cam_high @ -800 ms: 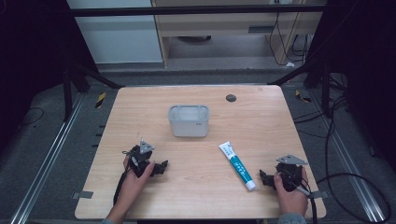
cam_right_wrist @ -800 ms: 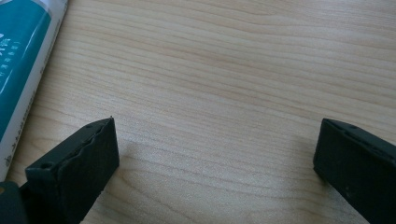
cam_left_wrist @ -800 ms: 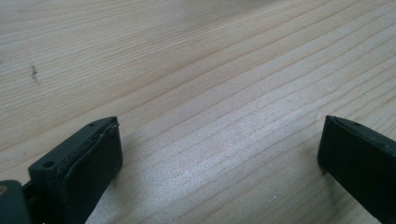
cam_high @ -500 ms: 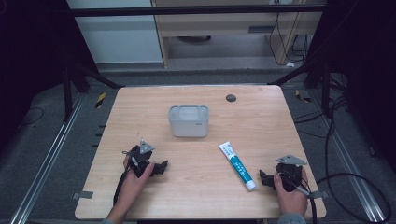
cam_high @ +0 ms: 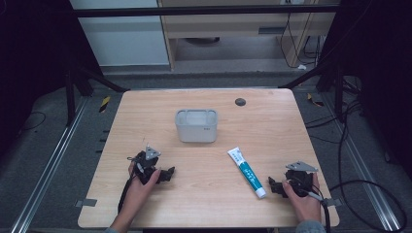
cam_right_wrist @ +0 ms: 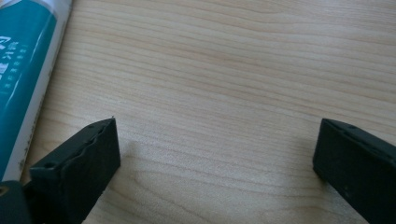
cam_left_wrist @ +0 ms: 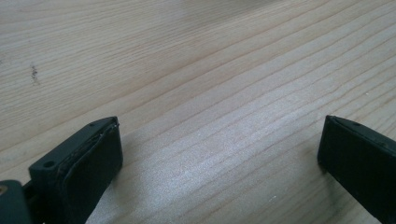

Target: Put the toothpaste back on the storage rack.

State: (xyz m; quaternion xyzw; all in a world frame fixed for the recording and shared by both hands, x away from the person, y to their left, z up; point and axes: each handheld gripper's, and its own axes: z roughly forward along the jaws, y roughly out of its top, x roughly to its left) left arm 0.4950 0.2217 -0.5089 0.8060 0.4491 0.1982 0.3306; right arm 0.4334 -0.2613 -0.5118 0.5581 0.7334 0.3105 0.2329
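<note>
From the high view, the toothpaste tube [cam_high: 247, 172] lies flat on the counter [cam_high: 204, 204] toward the person's right, its long axis running on a slant from the far left end down to the white cap at the near right end, and that cap end sits just beside the right claw [cam_high: 273, 184], which rests on the wood and points leftward at it. The left claw [cam_high: 169, 174] rests on the counter well apart from the tube, on the other side of the middle, so the right hand [cam_high: 303, 199] is plainly the nearer one and, as I judge it, the one to take the tube. A grey open box [cam_high: 196, 125] stands farther back near the counter's centre, beyond the tube's far end, and looks a likely place for the tube to go. In the left gripper view, the left claw [cam_left_wrist: 219, 154] is spread wide with its two black jaws low over bare wood grain and nothing between them. In the right gripper view, the right claw [cam_right_wrist: 217, 154] is likewise spread wide and empty over the wood, and the toothpaste tube [cam_right_wrist: 23, 70] lies off to the left, outside the left jaw, its teal and white body running up and away rather than across the gap; the grasp would, I judge, need a shift sideways toward the tube so that the jaws straddle its narrow width.
</note>
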